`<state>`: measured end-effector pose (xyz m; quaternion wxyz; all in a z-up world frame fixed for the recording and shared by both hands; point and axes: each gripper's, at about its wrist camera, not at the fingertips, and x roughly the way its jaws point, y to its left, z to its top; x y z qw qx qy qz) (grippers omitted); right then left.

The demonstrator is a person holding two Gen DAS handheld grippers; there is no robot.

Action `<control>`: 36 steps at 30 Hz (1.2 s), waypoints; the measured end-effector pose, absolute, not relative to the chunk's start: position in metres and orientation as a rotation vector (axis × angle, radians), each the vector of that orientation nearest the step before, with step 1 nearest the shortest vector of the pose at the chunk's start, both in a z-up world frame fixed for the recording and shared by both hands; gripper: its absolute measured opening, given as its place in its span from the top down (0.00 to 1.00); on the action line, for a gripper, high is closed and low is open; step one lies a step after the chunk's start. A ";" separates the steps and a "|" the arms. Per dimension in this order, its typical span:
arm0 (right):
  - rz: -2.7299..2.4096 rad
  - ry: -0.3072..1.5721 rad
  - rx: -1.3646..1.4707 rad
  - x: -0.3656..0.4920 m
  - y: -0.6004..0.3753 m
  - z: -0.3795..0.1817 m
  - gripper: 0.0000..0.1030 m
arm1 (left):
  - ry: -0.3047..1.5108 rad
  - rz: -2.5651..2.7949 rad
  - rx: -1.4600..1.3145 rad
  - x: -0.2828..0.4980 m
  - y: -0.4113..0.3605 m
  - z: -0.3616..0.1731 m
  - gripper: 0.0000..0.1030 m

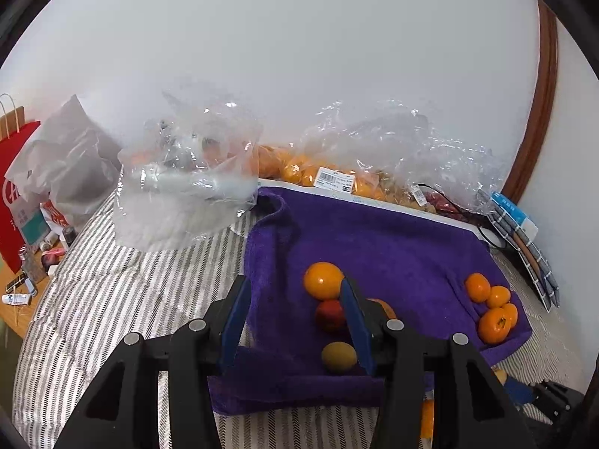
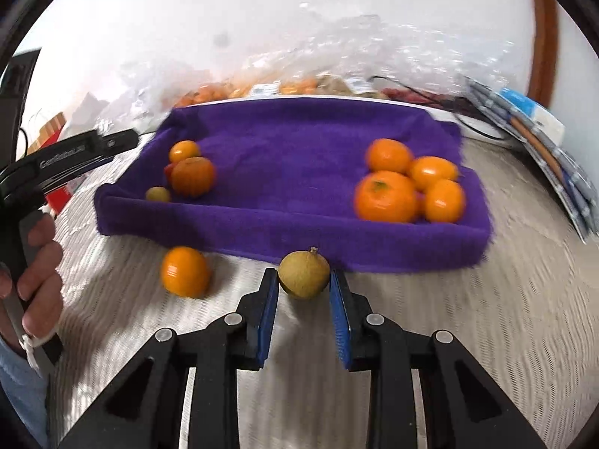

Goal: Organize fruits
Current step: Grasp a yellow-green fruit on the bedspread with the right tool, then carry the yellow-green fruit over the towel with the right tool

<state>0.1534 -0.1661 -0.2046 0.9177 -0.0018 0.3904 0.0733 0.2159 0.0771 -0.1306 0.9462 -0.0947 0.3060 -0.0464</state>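
My right gripper (image 2: 304,280) is shut on a yellow-brown round fruit (image 2: 304,275), pinched between its blue pads over the pale bedding, just in front of the purple towel-lined tray (image 2: 284,232). A loose orange (image 2: 185,271) lies on the bedding to its left. In the tray's left corner sit two oranges (image 2: 192,176), a small yellow-green fruit (image 2: 158,194) and a red one. Several oranges (image 2: 385,196) are clustered at the tray's right. My left gripper (image 1: 294,284) hovers open over the tray's left part, nothing between its fingers. An orange (image 1: 323,280) shows just behind its right finger.
Clear plastic bags of oranges (image 1: 337,176) stand behind the tray by the wall. An empty crumpled bag (image 1: 187,187) and a red paper bag (image 1: 15,187) are to the left. Flat packets (image 1: 524,239) lean at the right. A hand (image 2: 37,262) holds the left gripper's handle.
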 end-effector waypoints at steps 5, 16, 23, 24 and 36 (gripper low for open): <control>0.092 0.798 0.053 0.145 -0.200 -0.204 0.73 | 0.583 -0.331 -0.187 0.192 0.063 -0.119 0.55; 0.018 0.721 0.008 0.127 -0.239 -0.177 0.73 | 0.806 -0.506 0.092 0.162 -0.014 -0.154 0.55; 0.051 0.686 0.006 0.138 -0.242 -0.167 0.73 | 0.864 -0.502 0.050 0.176 -0.011 -0.171 0.70; 0.065 0.688 0.017 0.142 -0.242 -0.165 0.73 | 0.855 -0.507 0.035 0.174 -0.006 -0.168 0.70; 0.258 0.694 0.014 0.212 -0.198 -0.162 0.73 | 0.707 -0.214 -0.127 0.234 0.044 -0.124 0.70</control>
